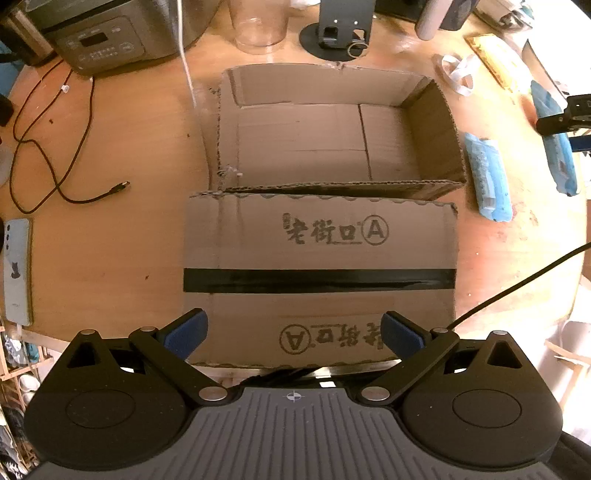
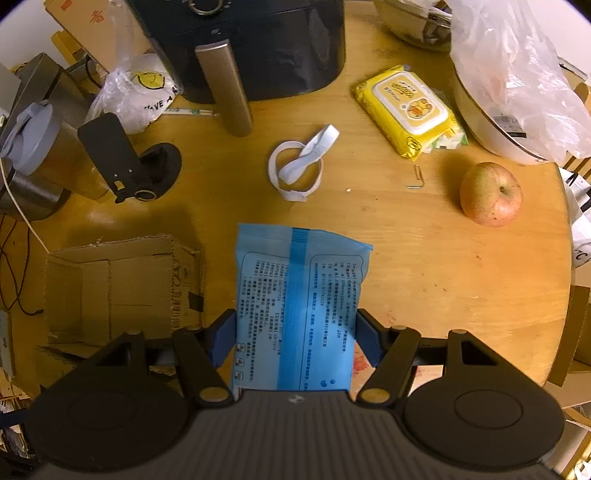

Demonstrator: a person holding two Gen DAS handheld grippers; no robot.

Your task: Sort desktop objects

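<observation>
An open cardboard box point(image 1: 332, 140) lies in the middle of the round wooden table, its printed flap point(image 1: 317, 273) folded toward me. My left gripper point(image 1: 293, 338) is open and empty above that flap. My right gripper point(image 2: 295, 339) is shut on a blue tissue packet point(image 2: 295, 295) and holds it above the table, right of the box point(image 2: 118, 291). In the left wrist view that held packet point(image 1: 557, 147) shows under the right gripper point(image 1: 565, 114) at the far right, and a second blue packet point(image 1: 487, 177) lies beside the box.
A yellow wipes pack point(image 2: 406, 110), an apple point(image 2: 491, 194) and a white strap point(image 2: 303, 166) lie on the table. An air fryer point(image 2: 255, 44), phone stand point(image 2: 125, 162), plastic bags point(image 2: 517, 74), a rice cooker point(image 1: 107, 33), a black cable point(image 1: 55, 147) and a phone point(image 1: 16, 269) ring the edges.
</observation>
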